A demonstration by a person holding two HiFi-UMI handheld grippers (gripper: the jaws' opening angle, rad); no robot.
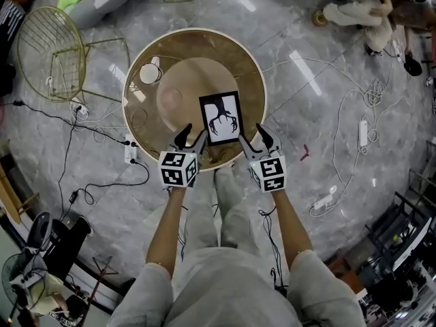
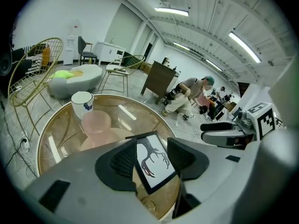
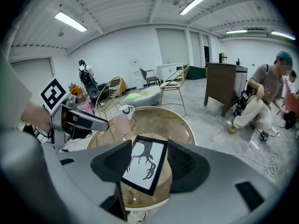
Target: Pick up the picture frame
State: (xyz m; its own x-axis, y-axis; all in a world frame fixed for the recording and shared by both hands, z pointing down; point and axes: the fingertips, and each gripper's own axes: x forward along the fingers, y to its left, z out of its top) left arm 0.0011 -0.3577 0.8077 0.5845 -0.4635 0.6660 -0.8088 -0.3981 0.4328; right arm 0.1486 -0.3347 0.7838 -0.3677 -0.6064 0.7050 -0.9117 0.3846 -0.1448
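Observation:
The picture frame (image 1: 220,118), black-edged with a dark antler print on white, lies flat on the round glass table (image 1: 253,73), towards its near side. My left gripper (image 1: 193,136) is open at the frame's near left corner. My right gripper (image 1: 253,139) is open at its near right corner. The left gripper view has the frame (image 2: 154,167) in the gap between the spread jaws of the left gripper (image 2: 152,144), with the right gripper (image 2: 224,132) off to the side. The right gripper view shows the frame (image 3: 145,164) between the spread jaws of the right gripper (image 3: 149,146). Neither gripper holds anything.
A white mug (image 1: 149,73) and a pink cup (image 2: 96,122) stand on the table's far left. A gold wire chair (image 1: 51,53) is at the left, and cables and power strips (image 1: 323,199) cross the floor. A person (image 1: 368,12) sits on the floor at the far right.

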